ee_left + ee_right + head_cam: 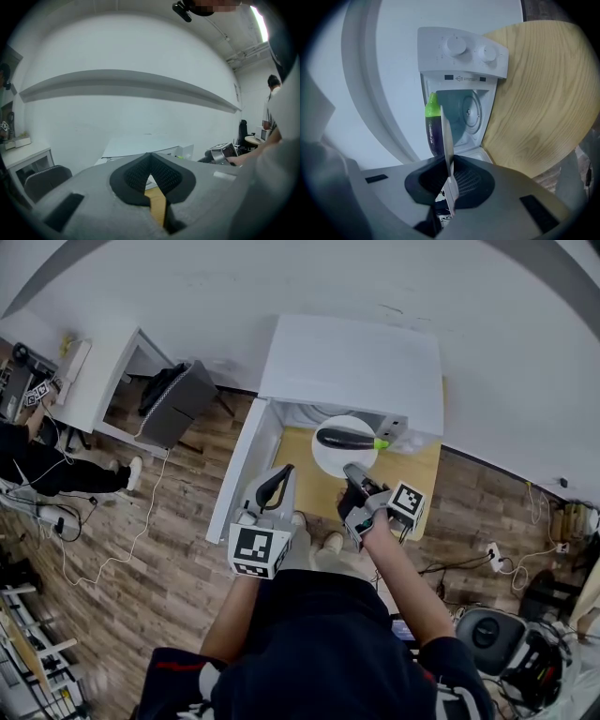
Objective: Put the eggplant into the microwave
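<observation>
Clamped shut in right claw (449,180): rim of white plate (446,140), seen edge-on. Lying on it, half hidden behind that edge: eggplant (433,131), just before open microwave (461,51), cavity only partly visible. Beneath, wooden tabletop (534,93). Left claw (150,157) pinched together, empty.

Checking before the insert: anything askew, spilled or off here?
Nothing spilled or damaged. One thing: the eggplant lies across the plate with its green stem end overhanging the rim, and the right gripper holds that plate by one edge only, at the open microwave.
</observation>
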